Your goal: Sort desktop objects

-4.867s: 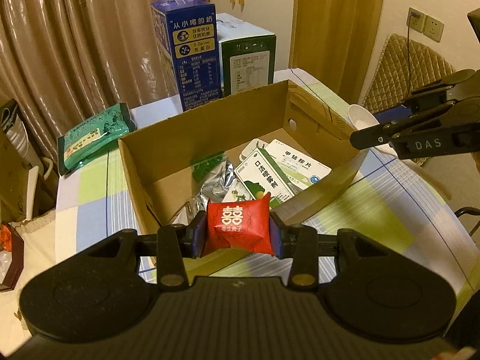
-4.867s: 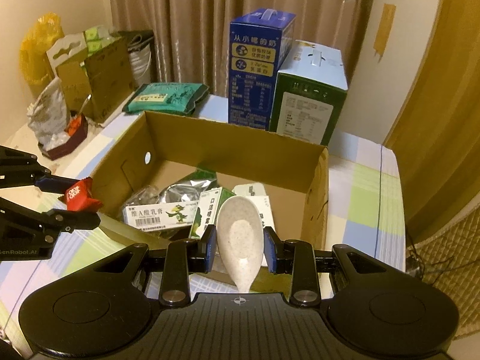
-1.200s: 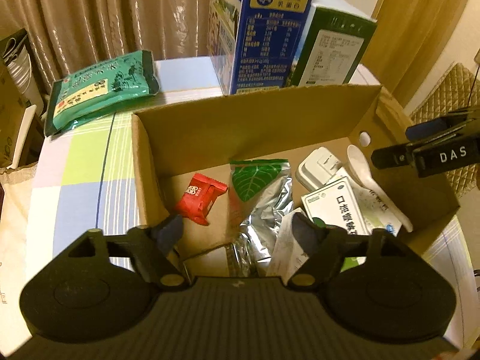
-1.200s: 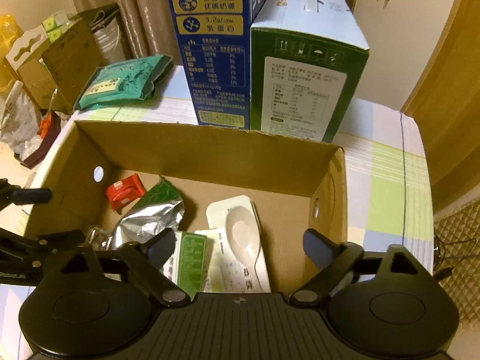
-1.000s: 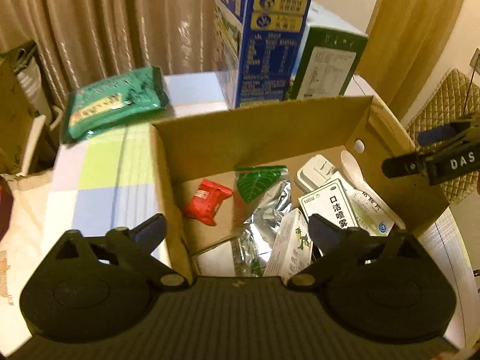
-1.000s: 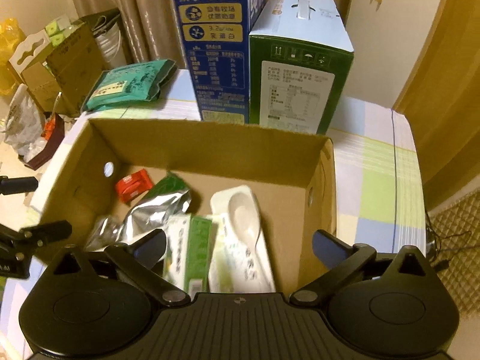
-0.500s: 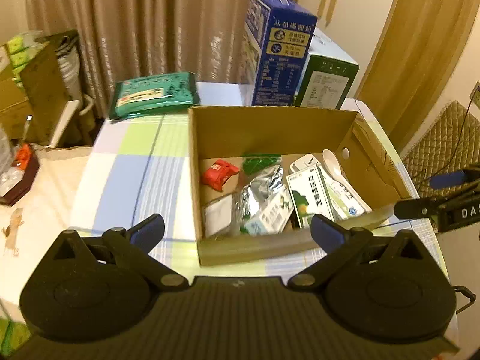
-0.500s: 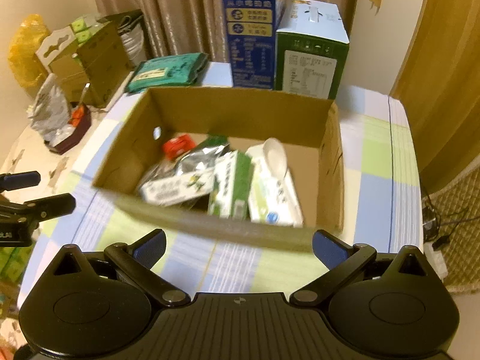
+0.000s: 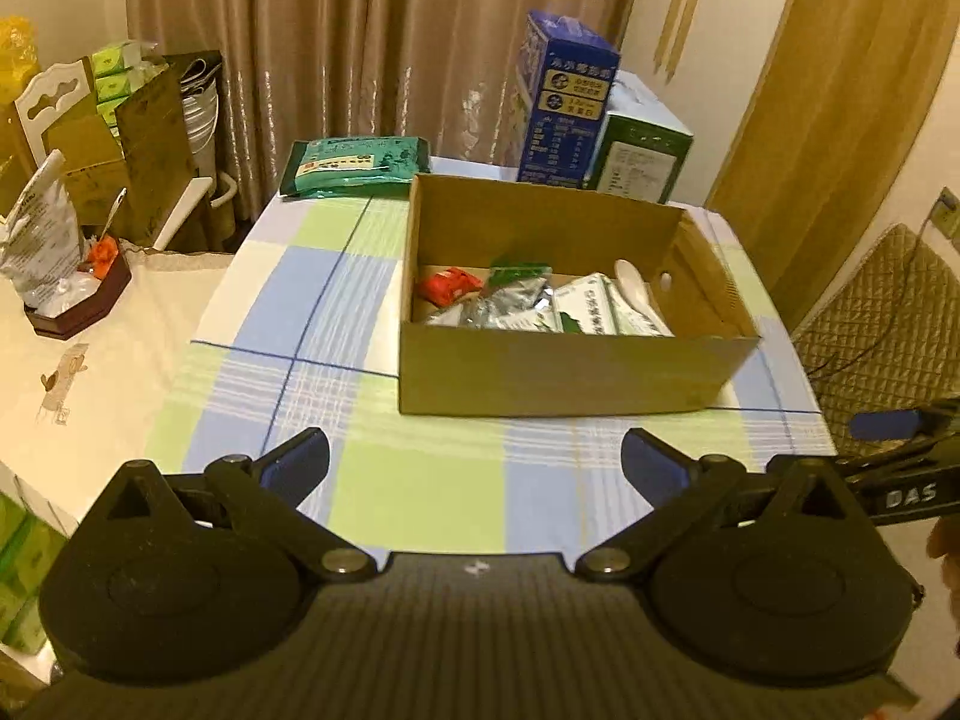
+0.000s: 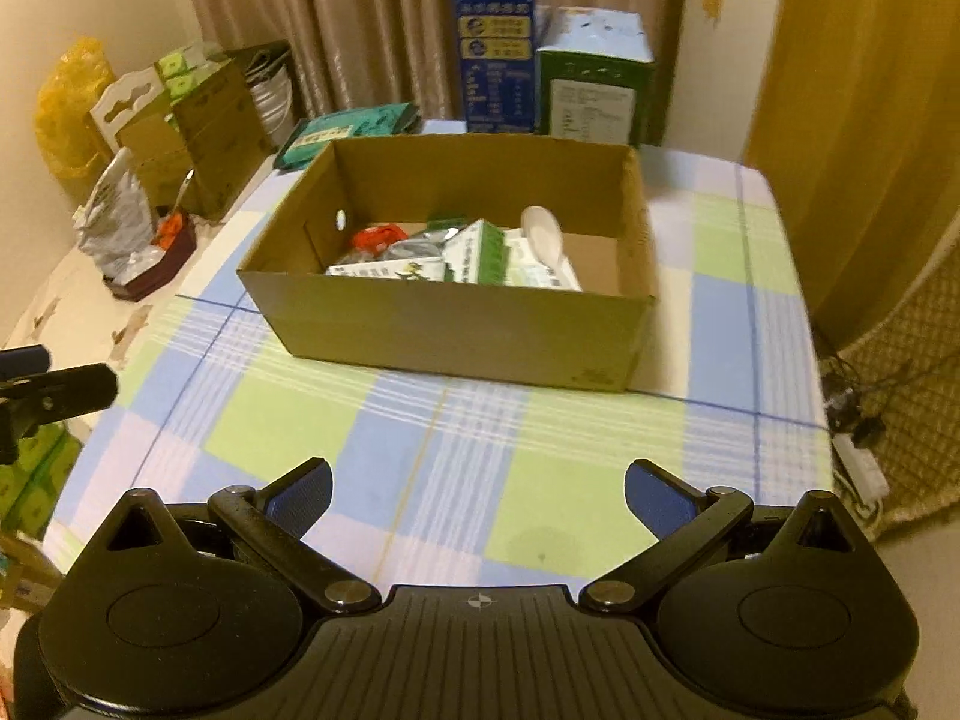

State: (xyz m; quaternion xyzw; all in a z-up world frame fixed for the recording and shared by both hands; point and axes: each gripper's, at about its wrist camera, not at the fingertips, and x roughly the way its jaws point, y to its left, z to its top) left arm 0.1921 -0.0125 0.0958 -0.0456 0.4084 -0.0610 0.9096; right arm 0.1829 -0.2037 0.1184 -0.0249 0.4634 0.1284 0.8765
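Observation:
An open cardboard box (image 9: 564, 372) (image 10: 456, 330) stands on the checked tablecloth. Inside lie a red candy packet (image 9: 450, 287) (image 10: 377, 237), a white spoon (image 9: 633, 282) (image 10: 542, 229), a silver foil bag (image 9: 510, 306), and green-and-white medicine boxes (image 9: 591, 312) (image 10: 480, 258). My left gripper (image 9: 474, 462) is open and empty, held back above the table's front edge. My right gripper (image 10: 477, 489) is open and empty, also well short of the box. The right gripper shows at the right edge of the left wrist view (image 9: 900, 468).
A blue milk carton (image 9: 567, 102) (image 10: 495, 42) and a green-white carton (image 9: 639, 156) (image 10: 591, 84) stand behind the box. A green packet (image 9: 354, 165) (image 10: 348, 129) lies back left. A side table with a bag, tray (image 9: 78, 306) and boxes stands to the left. A quilted chair (image 9: 882, 312) is at right.
Both grippers let go of the red packet and the spoon, which now lie in the box. Both have pulled back and up from the box, jaws wide open.

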